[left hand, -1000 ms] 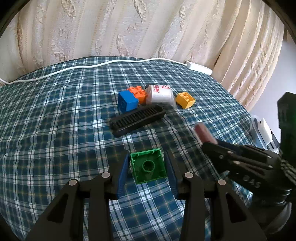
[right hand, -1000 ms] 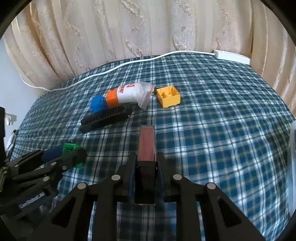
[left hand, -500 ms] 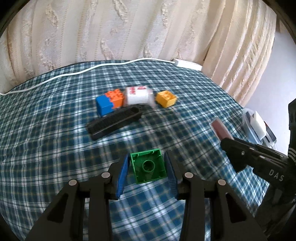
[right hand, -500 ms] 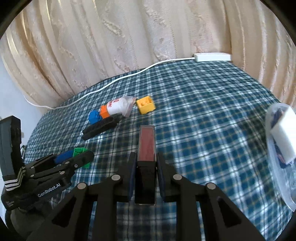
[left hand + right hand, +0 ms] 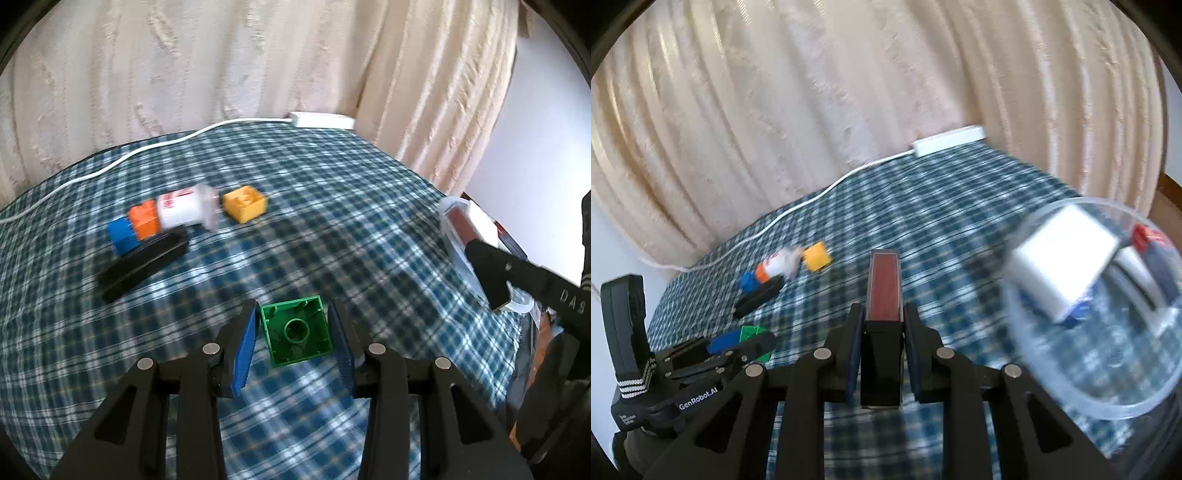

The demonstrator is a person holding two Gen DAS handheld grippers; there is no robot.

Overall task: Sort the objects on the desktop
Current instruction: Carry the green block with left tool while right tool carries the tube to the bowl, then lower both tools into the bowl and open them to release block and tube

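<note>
We are carrying the dark-red rectangular lip-gloss tube (image 5: pixel 883 286), clamped in the right gripper (image 5: pixel 882 332), toward the clear plastic bowl (image 5: pixel 1071 402); the left gripper (image 5: pixel 293 332) is seemingly gripping the green plastic brick (image 5: pixel 295 330). Next we need to release over the bowl.

Soft daylight, perhaps backlit; motion-blurred, fisheye-warped.

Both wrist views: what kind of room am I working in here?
Probably a home room, not a lab: cream curtains hang behind a table under a blue plaid cloth, with a white power strip at its far edge.
</note>
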